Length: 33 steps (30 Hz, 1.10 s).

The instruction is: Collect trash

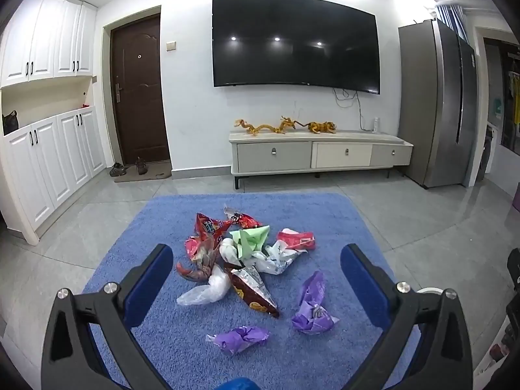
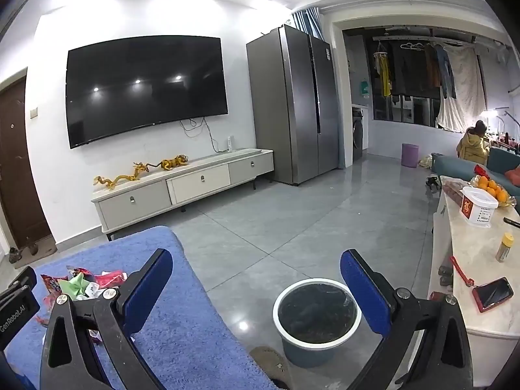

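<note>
Both jaws gape empty; "GenRobot.AI" marks the left gripper beside wrappers.

— Where am I working?
— I see a home living room: a wall-mounted television above a low drawer cabinet, a blue rug, a front door with shoes, laundry hanging beyond

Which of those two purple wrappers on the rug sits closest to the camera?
The smaller purple wrapper, crumpled low in the left wrist view. The larger purple wrapper lies farther back and to its right, beside the gripper's right finger.
</note>
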### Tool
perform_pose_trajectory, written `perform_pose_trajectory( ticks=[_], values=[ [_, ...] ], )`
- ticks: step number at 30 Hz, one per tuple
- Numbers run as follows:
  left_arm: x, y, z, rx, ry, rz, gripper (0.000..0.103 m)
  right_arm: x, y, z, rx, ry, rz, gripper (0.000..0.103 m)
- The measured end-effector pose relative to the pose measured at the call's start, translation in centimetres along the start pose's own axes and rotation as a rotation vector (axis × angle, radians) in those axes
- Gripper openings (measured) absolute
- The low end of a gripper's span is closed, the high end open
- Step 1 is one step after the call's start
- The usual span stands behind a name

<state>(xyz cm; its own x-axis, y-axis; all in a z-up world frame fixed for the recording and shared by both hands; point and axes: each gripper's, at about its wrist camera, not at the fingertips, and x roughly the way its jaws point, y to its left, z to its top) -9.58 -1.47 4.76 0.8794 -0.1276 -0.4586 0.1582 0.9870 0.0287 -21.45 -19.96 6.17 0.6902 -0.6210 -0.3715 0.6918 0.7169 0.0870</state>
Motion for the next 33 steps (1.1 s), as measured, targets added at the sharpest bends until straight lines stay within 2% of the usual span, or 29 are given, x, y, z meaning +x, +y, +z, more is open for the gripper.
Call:
perform_pose_trajectory(
  ticks=[12, 15, 23, 33],
  values=[
    [0.2, 0.0, -0.2, 0.007, 0.0, -0.005, 0.103, 0.0, 0.9, 0.2, -0.011, -0.009, -0.005, 0.103],
    [0.1, -0.1, -0.4, 0.009, -0.008, -0.003, 0.103, 0.4, -0.4, -0.1, -0.014, -0.009, -0.013, 0.103],
    [0.1, -0.4, -0.7, 0.023, -0.033, -0.002, 0.103, 0.3, 0.5, -0.4, -0.017, -0.011, -0.02, 0.103],
    [0.3, -0.7, -1.0, 0.039, -0.025, -0.032, 0.103, 0.2, 0.9, -0.7, -0.03, -0.03, -0.017, 0.103]
  ],
)
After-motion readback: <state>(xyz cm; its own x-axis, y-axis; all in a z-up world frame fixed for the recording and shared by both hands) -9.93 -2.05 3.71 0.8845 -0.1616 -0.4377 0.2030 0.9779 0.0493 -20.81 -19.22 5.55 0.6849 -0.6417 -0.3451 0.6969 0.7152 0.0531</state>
